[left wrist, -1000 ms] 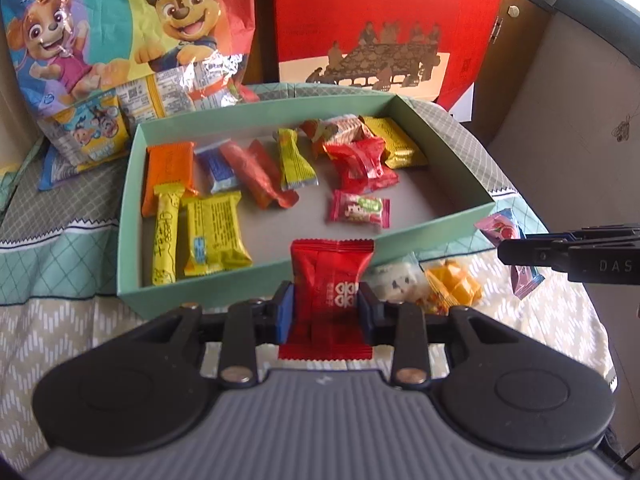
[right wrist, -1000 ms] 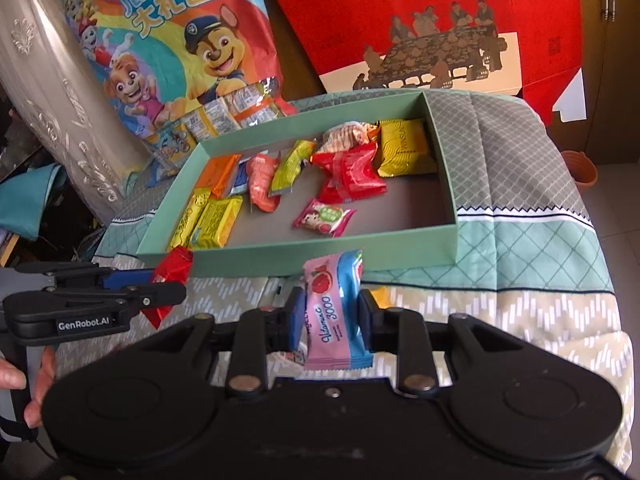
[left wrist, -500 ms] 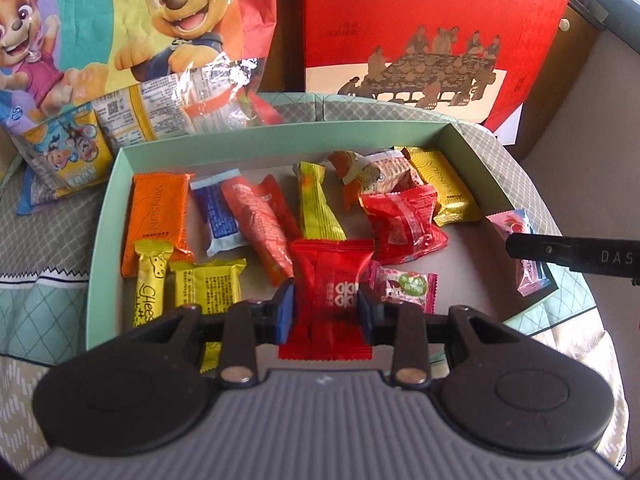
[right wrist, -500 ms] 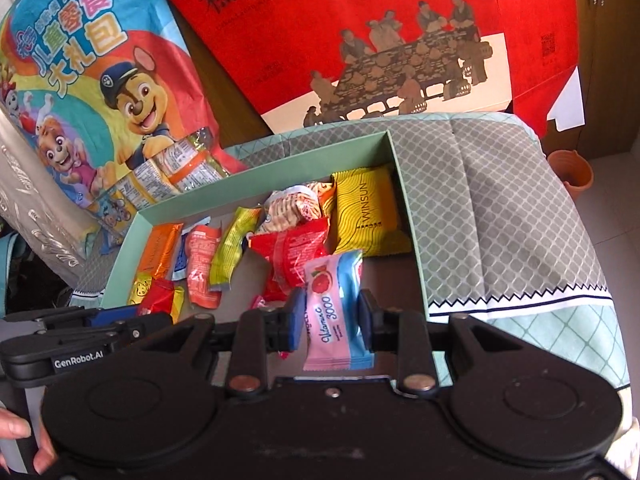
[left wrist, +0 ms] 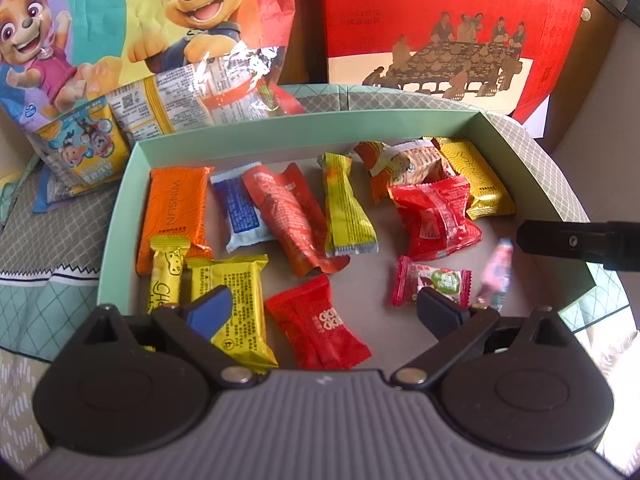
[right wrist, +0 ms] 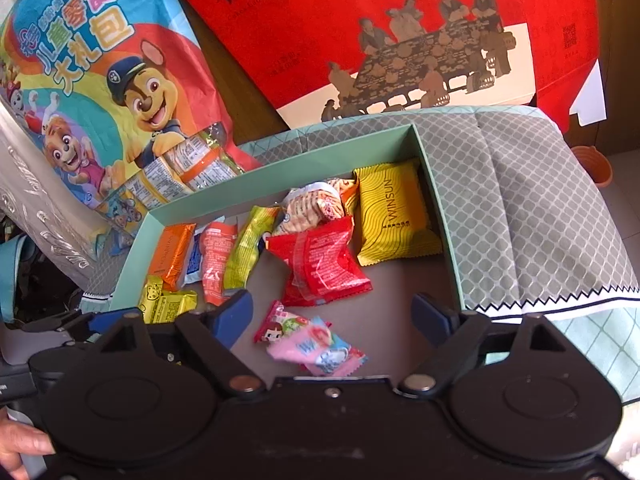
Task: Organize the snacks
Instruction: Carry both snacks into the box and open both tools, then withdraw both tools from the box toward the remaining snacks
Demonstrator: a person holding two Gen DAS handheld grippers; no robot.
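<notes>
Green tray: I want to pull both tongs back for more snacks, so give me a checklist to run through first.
1. Left tongs let go: ok, jaws opening, pads clear of the red packet.
2. Red packet inside the green tray: ok, lying on its floor.
3. Right tongs let go: ok, jaws opening, nothing gripped.
4. Pink and blue packet settled: cannot tell, blurred, partly over the small candy.
5. The two tongs clear of each other: ok in the left wrist view.
</notes>
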